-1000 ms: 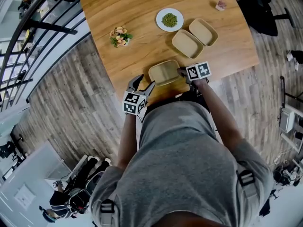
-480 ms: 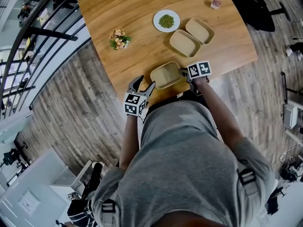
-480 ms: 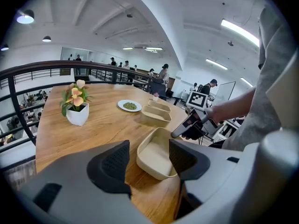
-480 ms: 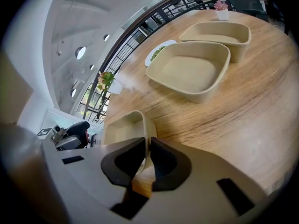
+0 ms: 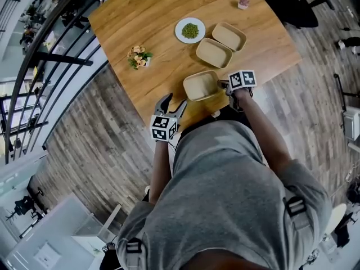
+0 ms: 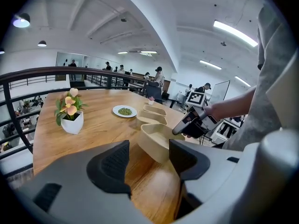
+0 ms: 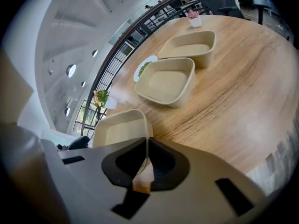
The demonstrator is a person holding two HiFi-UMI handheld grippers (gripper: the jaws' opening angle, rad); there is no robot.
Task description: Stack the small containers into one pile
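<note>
Nearer the person than the white plate [image 5: 190, 30], the left gripper [image 5: 171, 102] is gaping empty near a beige, round-cornered container [image 5: 201, 86]. Only the right gripper view is showing the right gripper [image 7: 145, 155] closing its jaws on the container's thin rim.

Bright, even indoor light from long white ceiling strip lamps [image 6: 236, 33] over the light-brown wooden table [image 5: 157, 21]; lamps slightly blown out. Soft shadow under the beige shallow pulp container [image 5: 201, 85] at the table's near edge. Heavy fisheye bending and black corners in both gripper views; nearest foreground blurred.
</note>
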